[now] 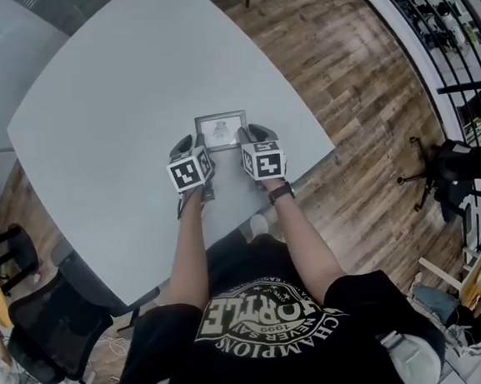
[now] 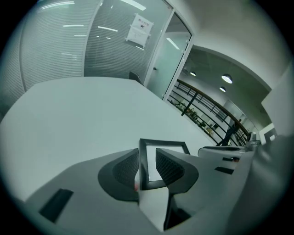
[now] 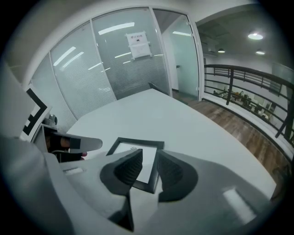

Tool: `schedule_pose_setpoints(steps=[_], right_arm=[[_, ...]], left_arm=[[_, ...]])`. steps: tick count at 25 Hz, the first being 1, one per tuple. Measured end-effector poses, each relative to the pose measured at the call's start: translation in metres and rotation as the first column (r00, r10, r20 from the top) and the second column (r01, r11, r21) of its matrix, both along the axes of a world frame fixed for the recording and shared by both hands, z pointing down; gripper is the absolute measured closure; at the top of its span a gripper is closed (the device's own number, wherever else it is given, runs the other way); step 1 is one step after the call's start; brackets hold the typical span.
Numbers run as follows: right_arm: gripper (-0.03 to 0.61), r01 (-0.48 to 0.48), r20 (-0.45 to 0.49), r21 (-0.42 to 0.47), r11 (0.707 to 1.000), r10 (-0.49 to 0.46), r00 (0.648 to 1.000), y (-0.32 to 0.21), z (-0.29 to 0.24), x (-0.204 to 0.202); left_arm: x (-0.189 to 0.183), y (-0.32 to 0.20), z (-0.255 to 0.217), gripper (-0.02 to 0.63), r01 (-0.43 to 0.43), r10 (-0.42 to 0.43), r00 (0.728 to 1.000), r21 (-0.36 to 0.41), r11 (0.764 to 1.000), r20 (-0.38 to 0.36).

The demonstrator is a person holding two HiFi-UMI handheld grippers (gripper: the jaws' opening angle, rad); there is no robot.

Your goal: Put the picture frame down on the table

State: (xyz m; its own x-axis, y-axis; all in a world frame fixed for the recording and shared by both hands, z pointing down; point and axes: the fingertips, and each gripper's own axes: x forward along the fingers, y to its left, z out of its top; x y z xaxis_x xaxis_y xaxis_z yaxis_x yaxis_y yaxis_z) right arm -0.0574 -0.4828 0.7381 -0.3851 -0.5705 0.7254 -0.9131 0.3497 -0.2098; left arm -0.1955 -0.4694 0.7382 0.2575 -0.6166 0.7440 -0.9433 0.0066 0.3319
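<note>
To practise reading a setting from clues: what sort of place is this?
Probably an office meeting area: a large pale table, glass partition walls with blinds behind it, and a black office chair on the wood floor beside it.

light: bright, even, from ceiling lamps (image 2: 226,79) | shadows: soft | edges: strong fisheye bend, dark vignette in gripper views | focus: sharp
</note>
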Motion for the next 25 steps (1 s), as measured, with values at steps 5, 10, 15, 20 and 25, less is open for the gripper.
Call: schedule_pose_setpoints(steps=[5, 10, 15, 20, 25], right_arm=[[0.483, 0.013, 0.055, 0.117, 0.993, -0.020, 0.998, 0.021, -0.048, 0.002], [0.488, 0.027, 0.077, 0.238, 0.971, -0.047, 0.996, 0.041, -0.100, 0.013], [0.520, 0.047, 0.101, 0.361, 0.931, -0.089, 0.991, 0.065, -0.164, 0.015], [0.571, 0.068, 0.094, 0.507, 0.859, -0.133, 0.987, 0.113, -0.249, 0.019], [0.572, 0.037, 0.124, 0.616, 0.787, -0.143, 0.982, 0.183, -0.315, 0.045]], left_arm=[[0.002, 0.019, -0.055, 0.515, 0.012, -0.013, 1.000, 0.151, 0.988, 0.005], [0.010, 0.050, -0.108, 0.515, 0.029, -0.041, 0.999, 0.276, 0.961, 0.035], [0.022, 0.081, -0.163, 0.517, -0.004, -0.033, 0.996, 0.408, 0.913, 0.083], [0.037, 0.133, -0.235, 0.519, -0.013, -0.051, 0.993, 0.538, 0.843, 0.104], [0.056, 0.205, -0.298, 0.566, 0.006, -0.092, 0.991, 0.645, 0.764, 0.101]])
